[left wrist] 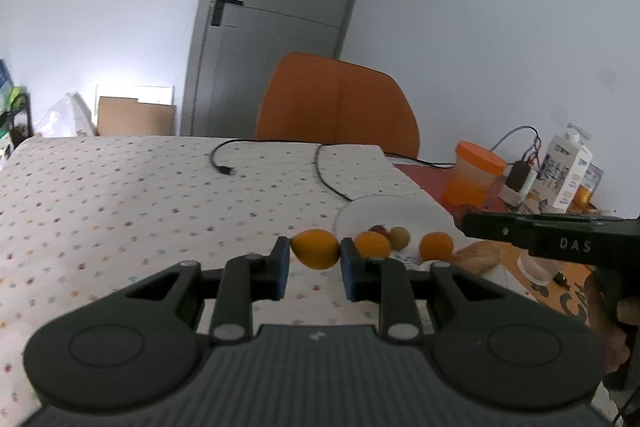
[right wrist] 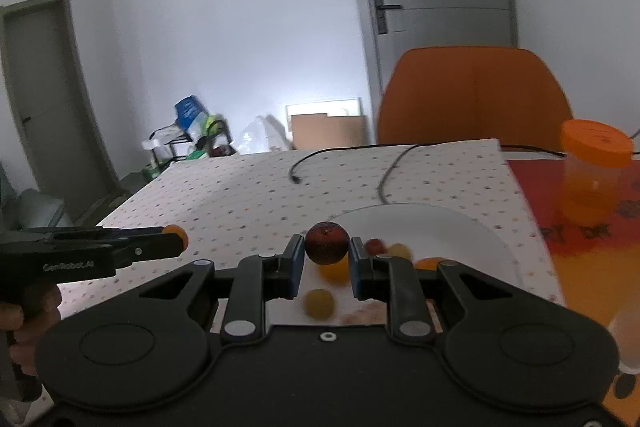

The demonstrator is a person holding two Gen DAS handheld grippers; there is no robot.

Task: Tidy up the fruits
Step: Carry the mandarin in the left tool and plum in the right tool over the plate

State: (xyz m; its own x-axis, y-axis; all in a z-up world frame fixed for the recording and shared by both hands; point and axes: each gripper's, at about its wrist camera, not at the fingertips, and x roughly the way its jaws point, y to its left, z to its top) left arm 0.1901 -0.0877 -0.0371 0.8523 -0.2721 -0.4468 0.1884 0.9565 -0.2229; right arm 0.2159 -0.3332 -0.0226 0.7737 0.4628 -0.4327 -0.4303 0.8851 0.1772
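The left gripper [left wrist: 314, 255] has its blue-padded fingers [left wrist: 282, 263] closed on an orange fruit [left wrist: 315, 248], which sits right between the tips, held above the dotted table [left wrist: 120, 187]. The right gripper [right wrist: 325, 259] is likewise clamped on a dark red fruit [right wrist: 327, 242], pinched between both pads (a plum, perhaps). Just beyond lies the white plate [right wrist: 440, 227], with a few small fruits at its near edge.
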